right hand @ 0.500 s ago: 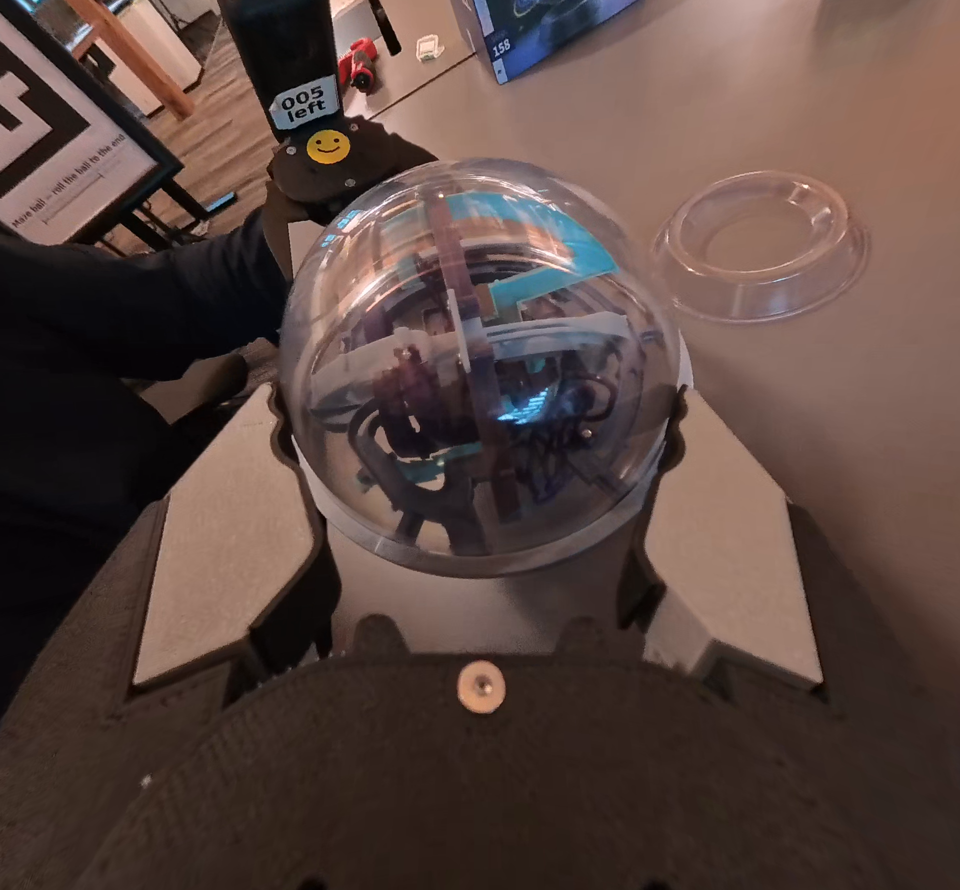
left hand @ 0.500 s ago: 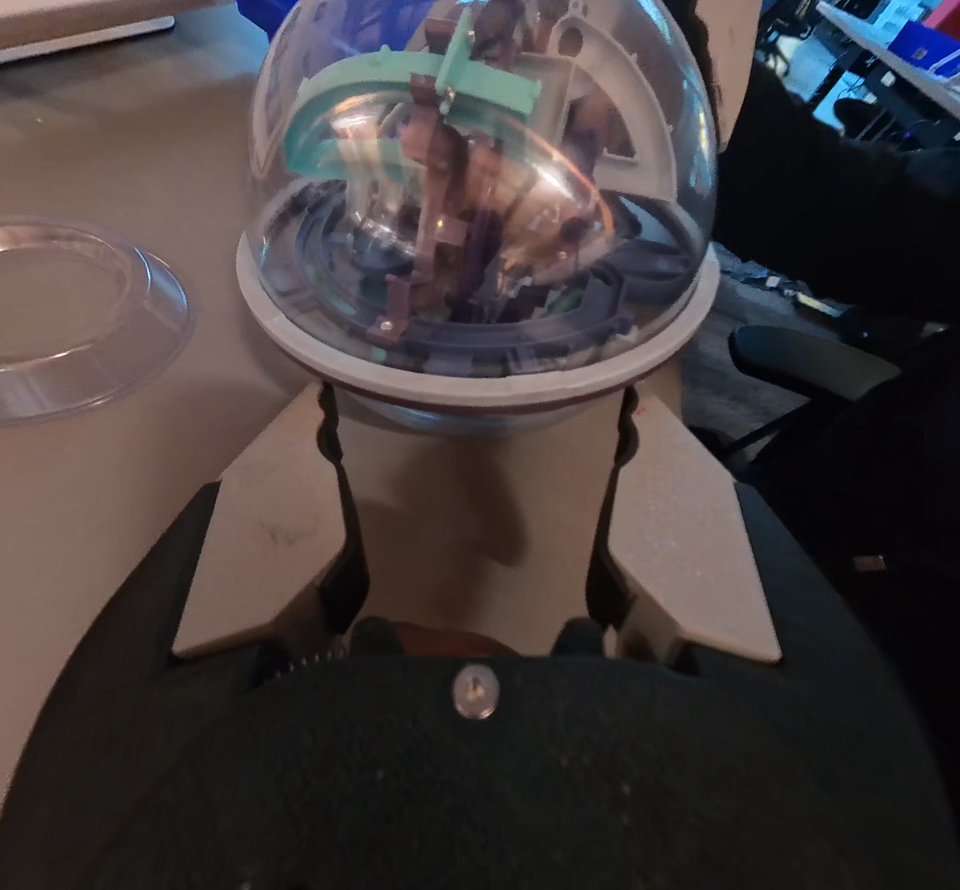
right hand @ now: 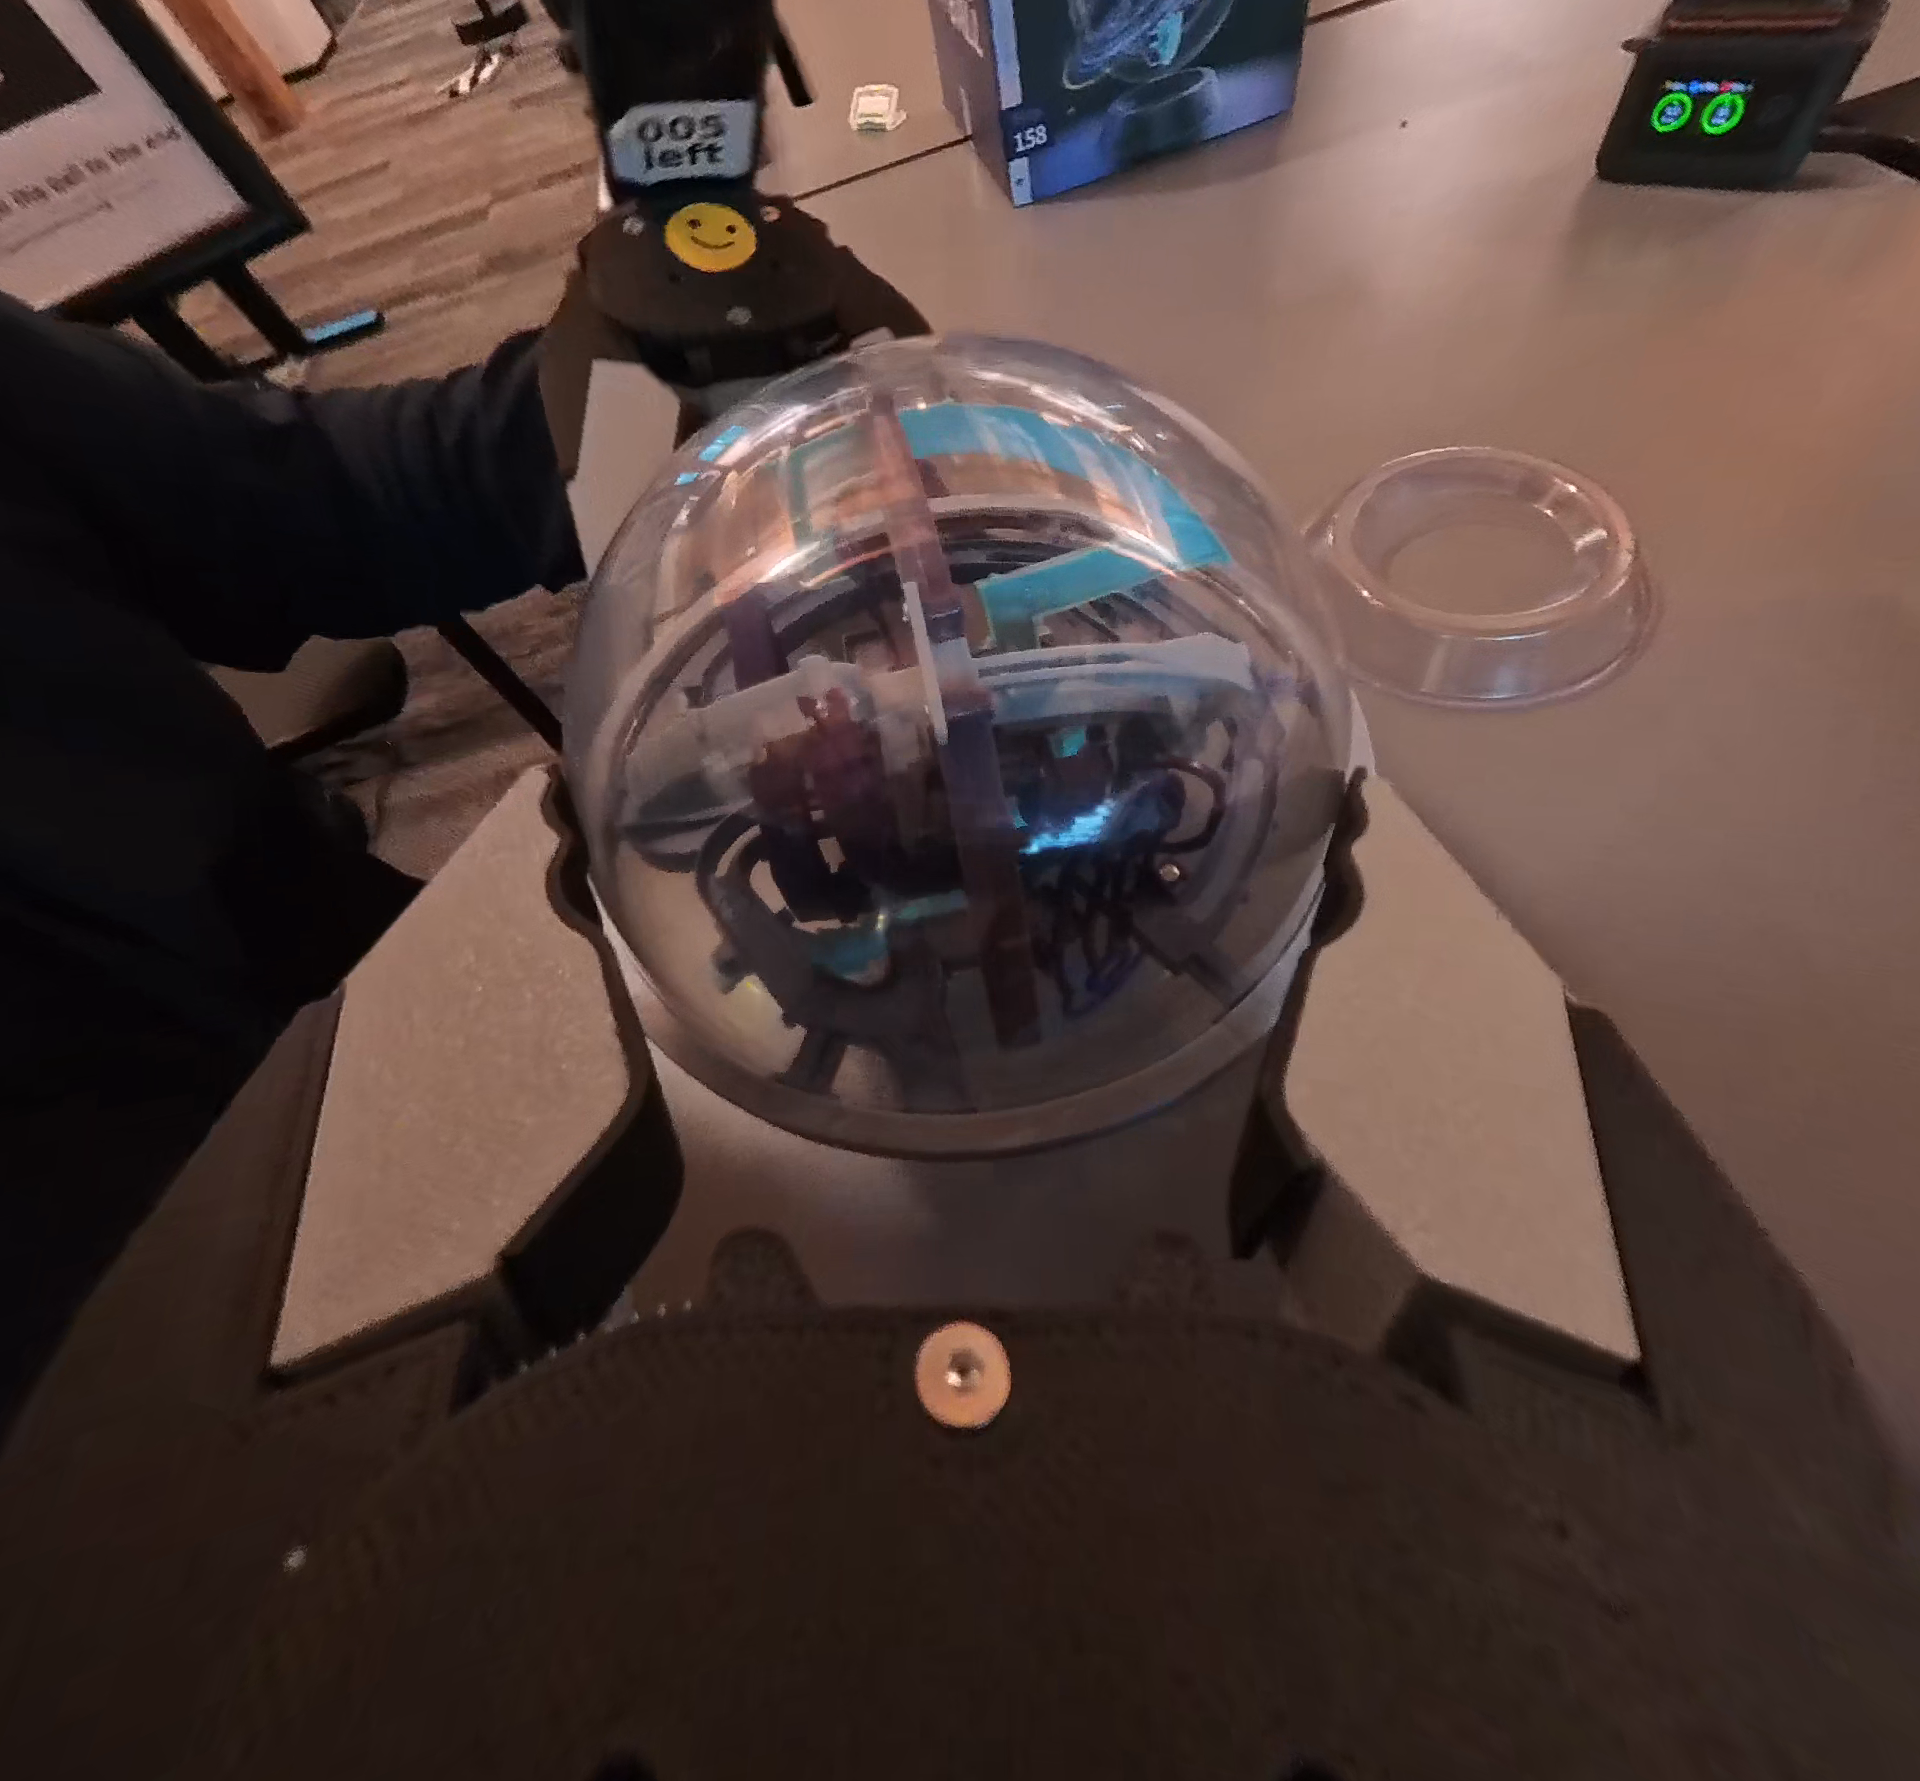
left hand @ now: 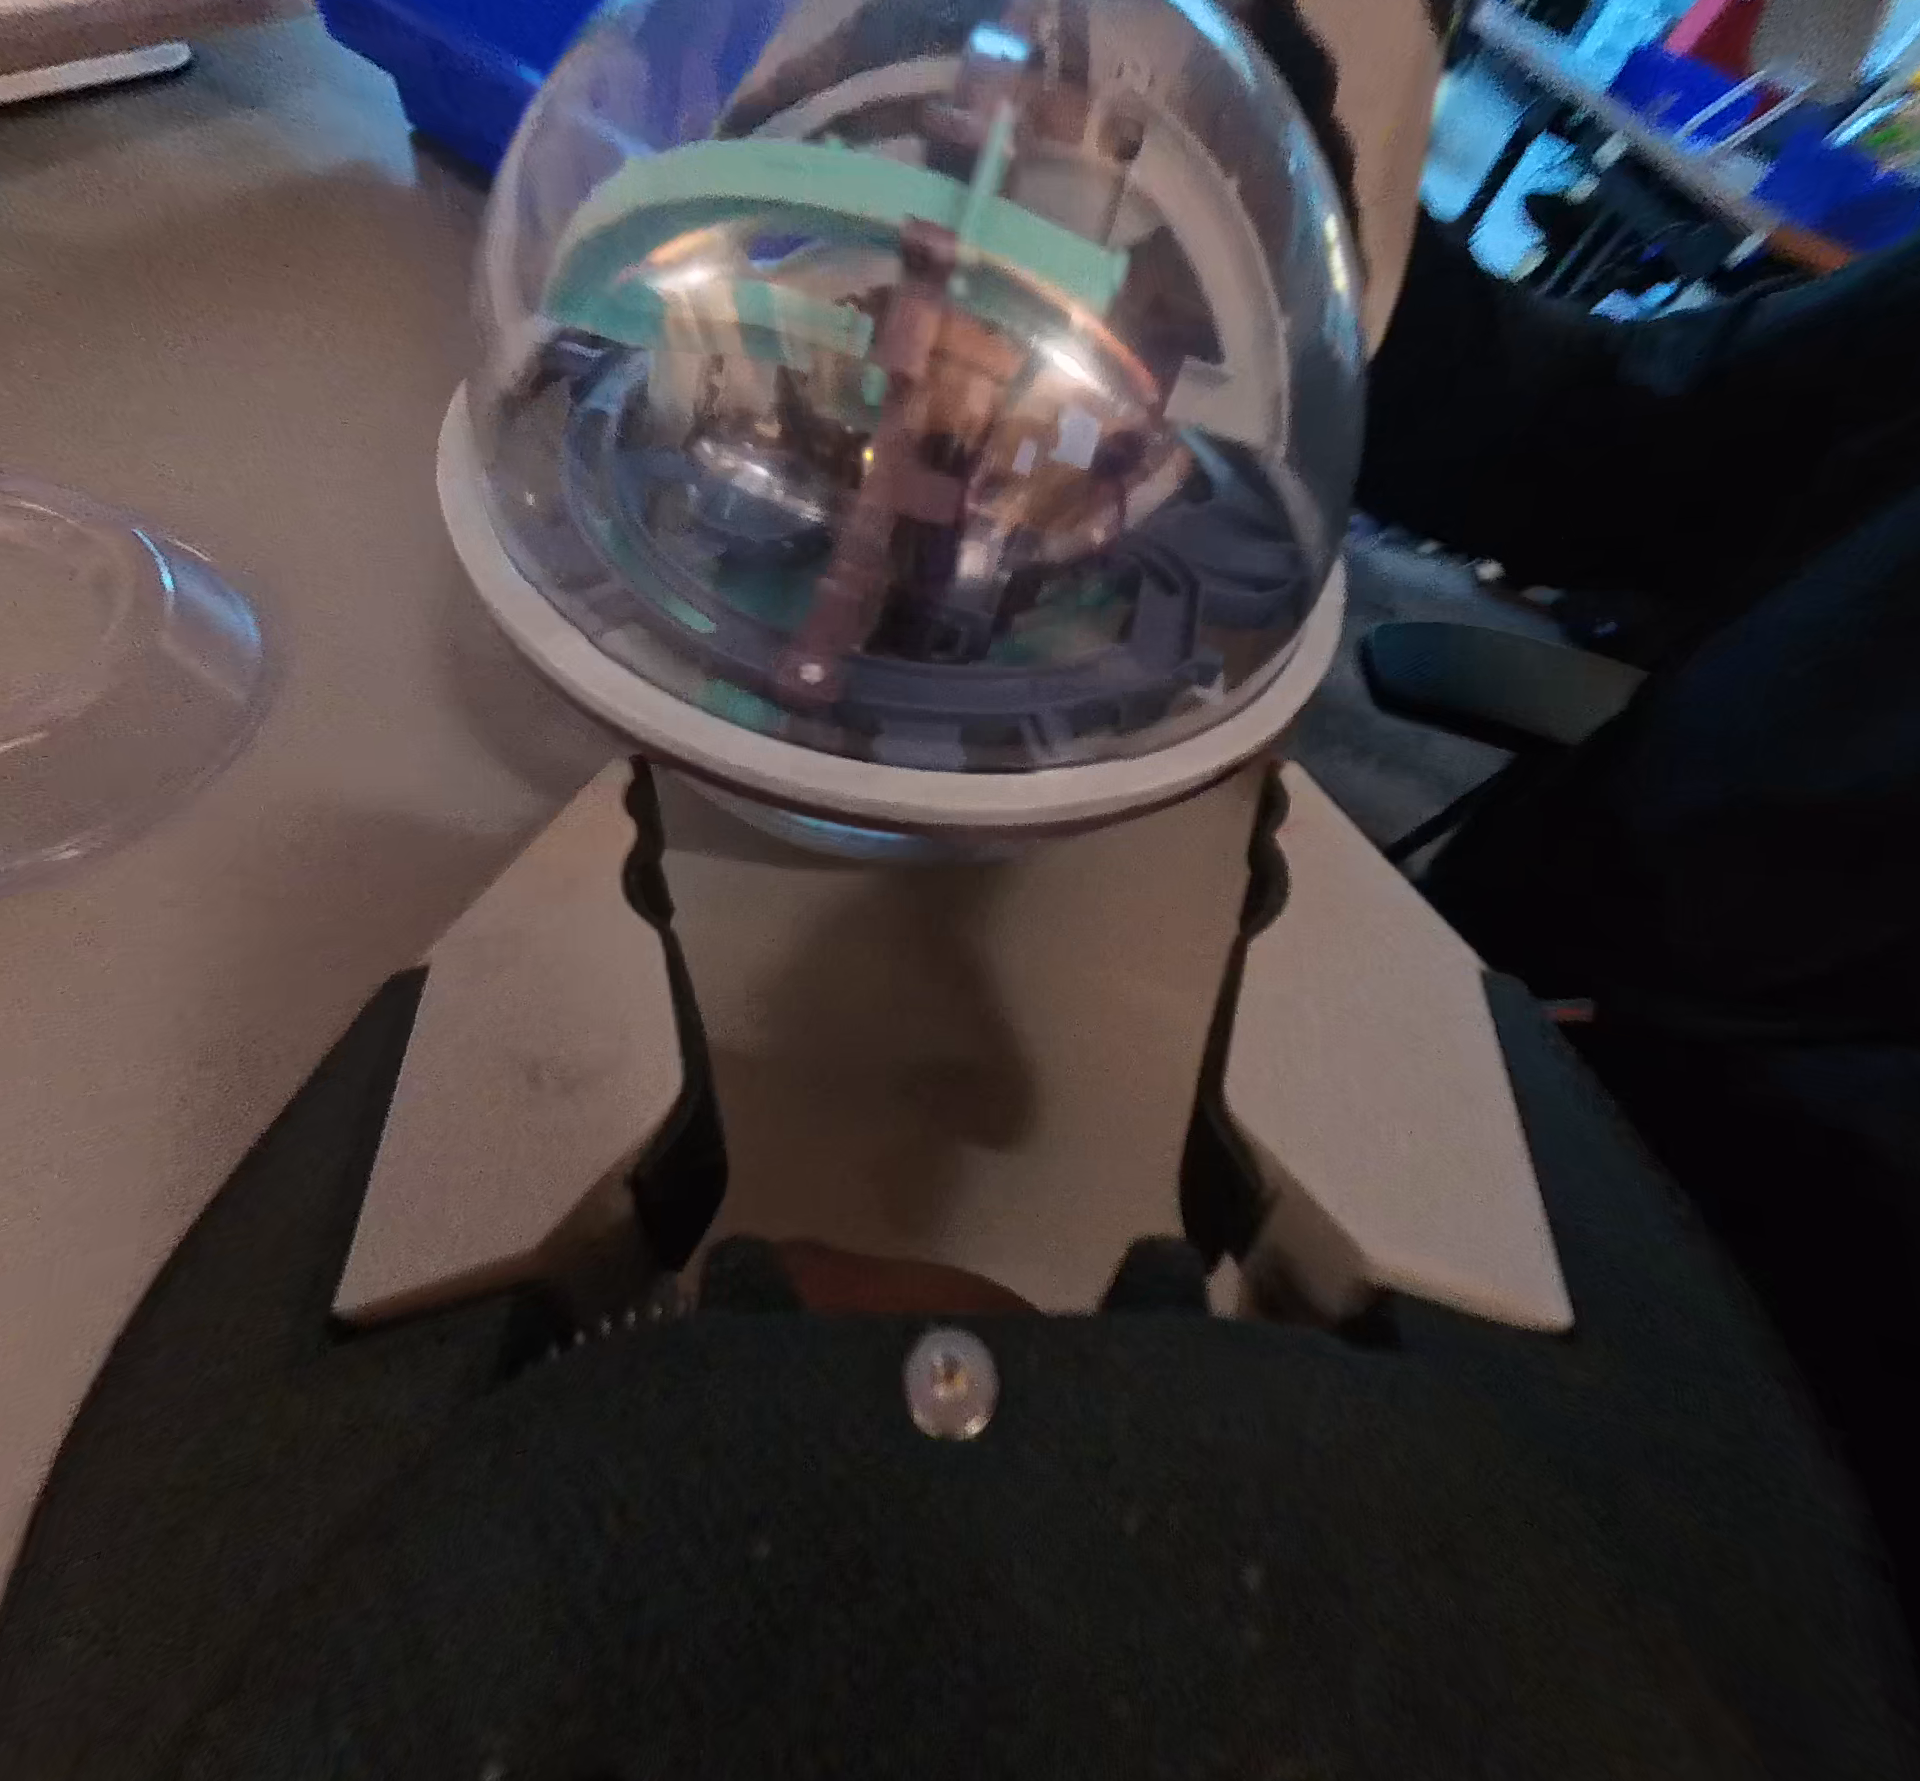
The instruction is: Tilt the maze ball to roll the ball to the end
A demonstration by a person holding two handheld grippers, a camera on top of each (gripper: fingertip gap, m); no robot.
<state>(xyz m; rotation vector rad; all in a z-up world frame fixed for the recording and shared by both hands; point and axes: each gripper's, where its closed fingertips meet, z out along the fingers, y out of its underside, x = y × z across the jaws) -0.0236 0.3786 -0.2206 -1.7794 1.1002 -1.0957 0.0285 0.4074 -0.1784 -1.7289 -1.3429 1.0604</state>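
Clear plastic fills the left wrist view: one maze ball (left hand: 914,401), held up off the bench (left hand: 229,297) between two tools. The left tool (left hand: 951,796) has both fingers clamped on the ball's underside, just under the one white equator ring, which slopes down from 10 to 4 o'clock. That leans the dome's crown toward 1 o'clock. One clear stand ring (left hand: 104,671) lies at 9 o'clock, well apart.

Over to the right wrist view: the same single ball (right hand: 956,744), the right tool (right hand: 956,858) gripping its flanks at 9 and 3 o'clock. The left tool (right hand: 717,308) shows at 11 o'clock behind it. One stand ring (right hand: 1481,578) at 2 o'clock, one dark box (right hand: 1122,17) at 12, one small screen device (right hand: 1714,121) at 1.
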